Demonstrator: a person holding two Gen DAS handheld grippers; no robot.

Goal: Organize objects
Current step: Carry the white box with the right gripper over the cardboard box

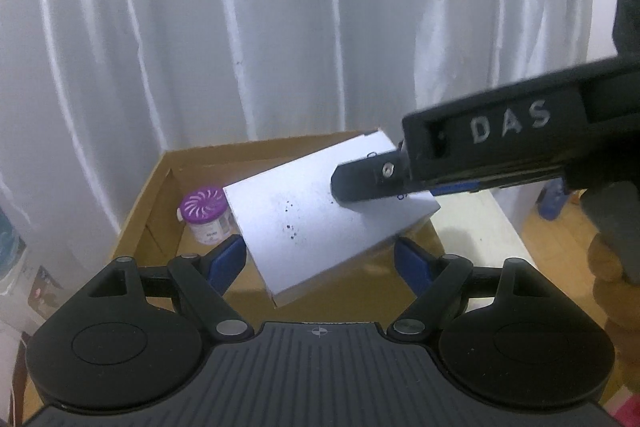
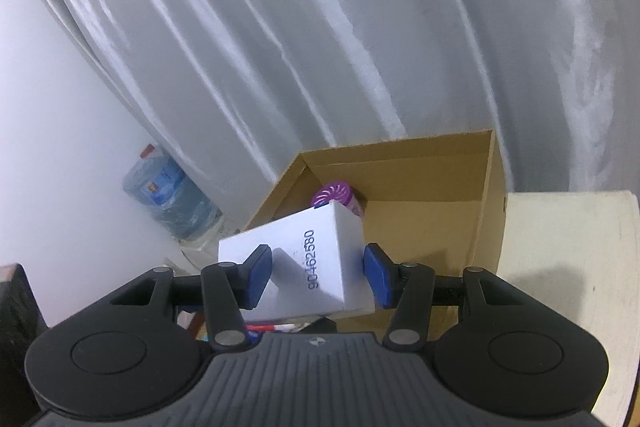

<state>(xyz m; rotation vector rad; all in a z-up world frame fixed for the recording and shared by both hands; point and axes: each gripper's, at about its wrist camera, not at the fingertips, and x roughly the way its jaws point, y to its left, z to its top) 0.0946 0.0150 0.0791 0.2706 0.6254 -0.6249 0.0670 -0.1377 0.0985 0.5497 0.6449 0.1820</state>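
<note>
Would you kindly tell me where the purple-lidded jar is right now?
The purple-lidded jar stands inside the cardboard box, in its far left corner in the left wrist view, just behind the tilted white box.

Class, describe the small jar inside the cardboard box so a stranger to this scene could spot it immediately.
Find the open brown cardboard box standing before the white curtain. In its far corner, partly hidden behind the tilted white box, stands the small jar. Its purple lid with a white swirl pattern makes it the only colourful thing in there.

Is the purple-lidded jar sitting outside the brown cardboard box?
No, the purple-lidded jar stands inside the brown cardboard box, in its back corner behind the tilted white box.
</note>
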